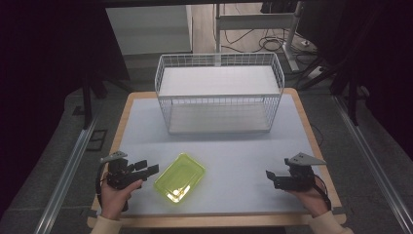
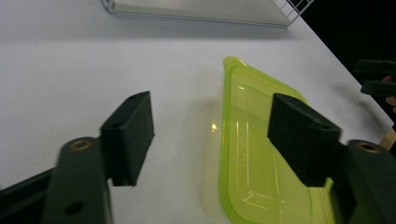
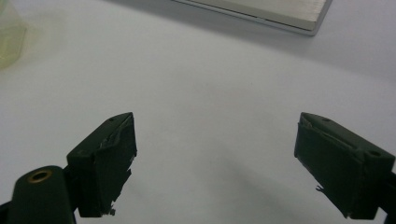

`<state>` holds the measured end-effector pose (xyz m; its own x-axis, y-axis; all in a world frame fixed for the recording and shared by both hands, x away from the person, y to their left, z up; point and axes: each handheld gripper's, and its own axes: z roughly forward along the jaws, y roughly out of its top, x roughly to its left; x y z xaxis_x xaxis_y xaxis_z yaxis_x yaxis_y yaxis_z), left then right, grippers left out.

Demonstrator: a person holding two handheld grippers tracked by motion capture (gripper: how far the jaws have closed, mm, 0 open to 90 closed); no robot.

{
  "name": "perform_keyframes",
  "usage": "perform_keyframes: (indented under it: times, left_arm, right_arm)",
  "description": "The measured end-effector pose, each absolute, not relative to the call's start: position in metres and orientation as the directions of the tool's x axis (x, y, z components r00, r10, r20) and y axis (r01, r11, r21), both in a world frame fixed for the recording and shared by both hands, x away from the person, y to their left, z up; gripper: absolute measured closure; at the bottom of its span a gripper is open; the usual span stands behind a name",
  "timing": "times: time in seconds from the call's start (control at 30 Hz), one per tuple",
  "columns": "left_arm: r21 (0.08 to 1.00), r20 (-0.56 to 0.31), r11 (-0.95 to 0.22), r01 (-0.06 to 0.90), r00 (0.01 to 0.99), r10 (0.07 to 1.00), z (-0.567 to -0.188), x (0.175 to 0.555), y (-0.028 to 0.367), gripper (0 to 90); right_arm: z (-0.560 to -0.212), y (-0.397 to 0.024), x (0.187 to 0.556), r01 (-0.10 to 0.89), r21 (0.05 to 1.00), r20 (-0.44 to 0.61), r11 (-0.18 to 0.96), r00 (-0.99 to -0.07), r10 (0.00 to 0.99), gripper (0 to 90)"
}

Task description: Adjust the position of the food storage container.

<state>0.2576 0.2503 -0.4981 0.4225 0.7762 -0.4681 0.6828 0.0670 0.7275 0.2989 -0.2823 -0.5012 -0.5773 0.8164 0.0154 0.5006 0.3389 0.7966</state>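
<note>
A: Item one, your left tool (image 1: pixel 152 169)?

B: You are holding it low over the worktop (image 1: pixel 243 156), jaws spread wide and gripping nothing. In the left gripper view the tool (image 2: pixel 210 128) is pointing at the yellow-green plastic container (image 2: pixel 261 154), whose near rim is lying between the two jaws and partly behind the right one.

A: Item two, the container itself?

B: The container (image 1: pixel 180 178) is sitting open and empty on the worktop, just beside your left tool's jaw tips and well apart from your right tool (image 1: pixel 269 176).

A: Item three, your right tool?

B: You are holding it near the worktop's right edge, jaws spread and empty. In the right gripper view the tool (image 3: pixel 215 161) is facing bare worktop (image 3: pixel 210 93), with a corner of the container (image 3: pixel 10 35) showing far off to its upper left.

A: Item four, anything beyond both tools?

B: A white wire basket (image 1: pixel 219 92) is standing ahead of both tools, at the far side of the worktop.
</note>
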Motion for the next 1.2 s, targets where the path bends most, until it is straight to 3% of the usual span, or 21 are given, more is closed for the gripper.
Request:
perform_keyframes:
  times: [0.2, 0.33, 1.2]
  left_arm:
    - [0.733, -0.469, 0.055, 0.678, 0.445, 0.763, -0.492, 0.254, 0.25, 73.7]
    - [0.735, -0.479, 0.031, 0.678, 0.485, 0.732, -0.487, 0.252, 0.247, 88.2]
    - [0.73, -0.416, -0.199, 0.654, 0.656, 0.63, -0.475, 0.231, 0.178, 90.0]
  right_arm:
    - [-0.504, -0.281, 0.299, 0.492, 0.795, 0.002, 0.355, -0.587, 0.809, 13.9]
    - [-0.504, -0.281, 0.299, 0.487, 0.795, -0.008, 0.363, -0.59, 0.808, 13.9]
    - [-0.505, -0.278, 0.296, 0.47, 0.797, -0.029, 0.38, -0.599, 0.8, 14.0]
